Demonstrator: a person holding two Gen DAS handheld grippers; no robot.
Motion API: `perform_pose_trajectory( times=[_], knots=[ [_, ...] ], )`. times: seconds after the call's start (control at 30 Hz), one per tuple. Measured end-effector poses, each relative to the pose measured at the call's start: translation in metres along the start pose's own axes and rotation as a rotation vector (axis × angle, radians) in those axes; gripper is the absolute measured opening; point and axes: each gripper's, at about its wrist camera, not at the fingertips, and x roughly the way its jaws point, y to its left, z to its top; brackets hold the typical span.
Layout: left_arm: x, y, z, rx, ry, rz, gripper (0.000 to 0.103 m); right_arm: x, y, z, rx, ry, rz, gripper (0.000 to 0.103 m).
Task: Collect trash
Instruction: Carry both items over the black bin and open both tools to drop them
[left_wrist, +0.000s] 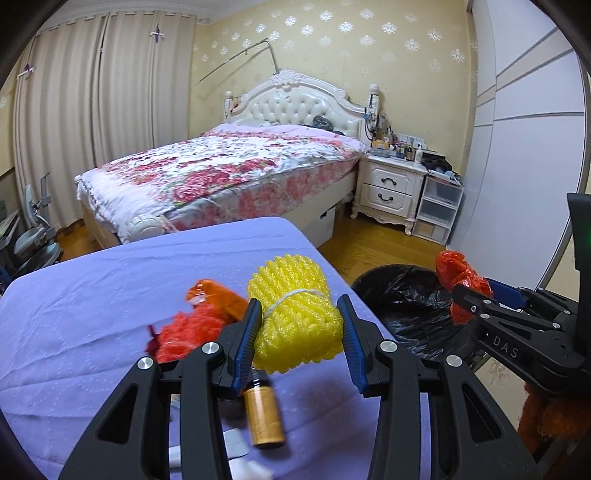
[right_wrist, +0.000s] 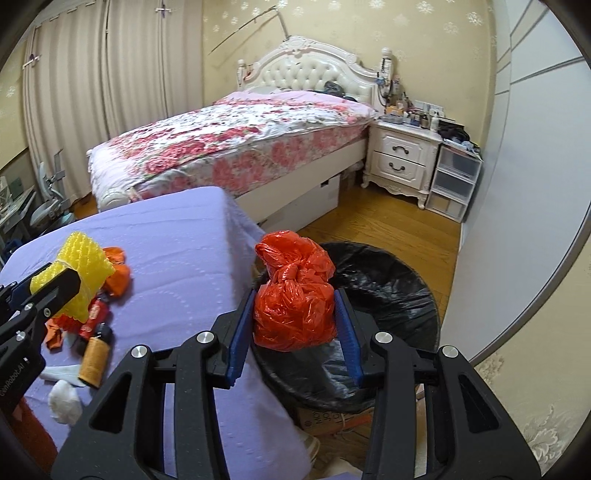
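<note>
Gripping foam roll (left_wrist: 295, 314) and red bag (right_wrist: 293, 306), both tongs; bin (right_wrist: 388, 280) half-hidden.

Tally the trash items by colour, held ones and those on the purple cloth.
Yellow: 1, foam net in left gripper
Red: 1, knotted bag in right gripper
Orange: 1, wrapper
Amber: 1, bottle
White: 1, tissue wad
Total: 5

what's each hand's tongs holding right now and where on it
Left tongs squeeze the yellow foam net roll across its sides. Right tongs clamp the knotted red plastic bag around its lower body.
</note>
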Motion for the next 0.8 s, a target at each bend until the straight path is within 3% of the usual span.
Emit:
perform_pose_trajectory(
  times=[0.43, 0.8],
  knots=[
    [0.067, -0.055, 0.01, 0.081, 0.059, -0.045, 0.043, 0.039, -0.044, 0.002, 0.064, 0.028, -0.064, 0.042],
    [0.106, -0.078, 0.02, 0.123, 0.091, -0.04, 0.043, 0.066, -0.07, 0.005, 0.122, 0.052, -0.087, 0.042]
  ],
)
